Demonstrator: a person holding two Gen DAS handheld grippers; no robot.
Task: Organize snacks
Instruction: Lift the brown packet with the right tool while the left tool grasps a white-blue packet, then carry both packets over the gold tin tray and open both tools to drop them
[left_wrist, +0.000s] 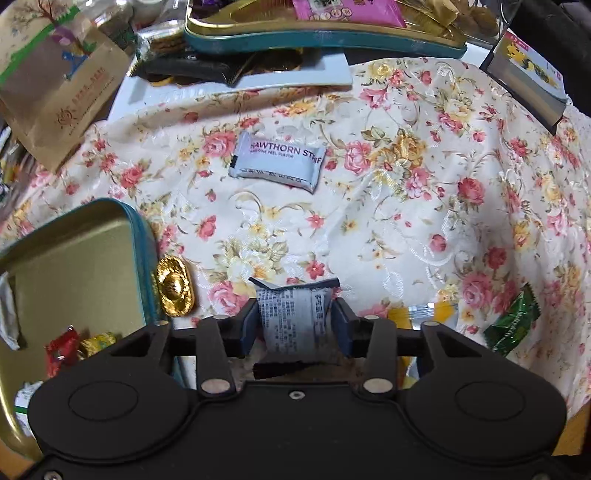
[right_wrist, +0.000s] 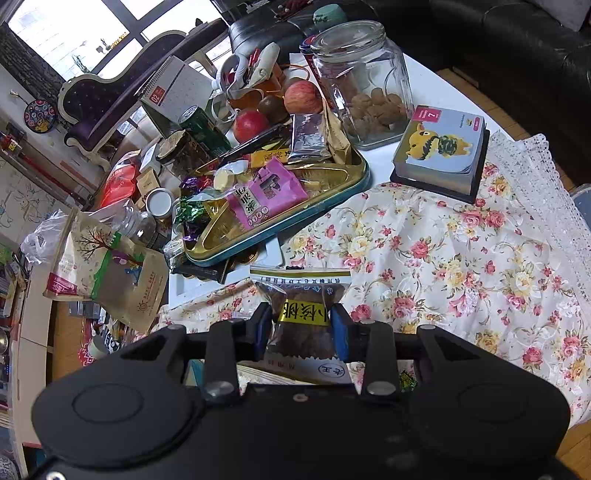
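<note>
Sorting is partly done, by my judgement: the small gold-lined teal tin (left_wrist: 70, 258) at my left already holds a few wrapped sweets, and the big teal-rimmed gold tray (right_wrist: 325, 192) further back carries a pink packet, foil sachets and candies. My left claw (left_wrist: 295, 317) pinches a white printed snack sachet (left_wrist: 291, 317) between its blue pads, held over the flowered cloth on the tabletop (left_wrist: 424, 221), just right of the small tin. My right claw (right_wrist: 301, 328) grips a clear packet of dark snack with a yellow label (right_wrist: 303, 314), raised above the near edge of the cloth.

Still loose on the cloth: a white hawthorn strip bar (left_wrist: 277, 162) in the middle, a gold ingot-shaped sweet (left_wrist: 174, 291) touching the tin's outer wall, a green foil candy (left_wrist: 511, 321) to the right, and a yellow-and-white wrapper (left_wrist: 424, 314) partly hidden behind my left claw.

Clutter crowds the far side: a brown paper bag (right_wrist: 110, 273), a glass jar of nuts (right_wrist: 365, 81), apples and a desk calendar (right_wrist: 441, 147). The tray looks nearly full, so space there may be tight.
</note>
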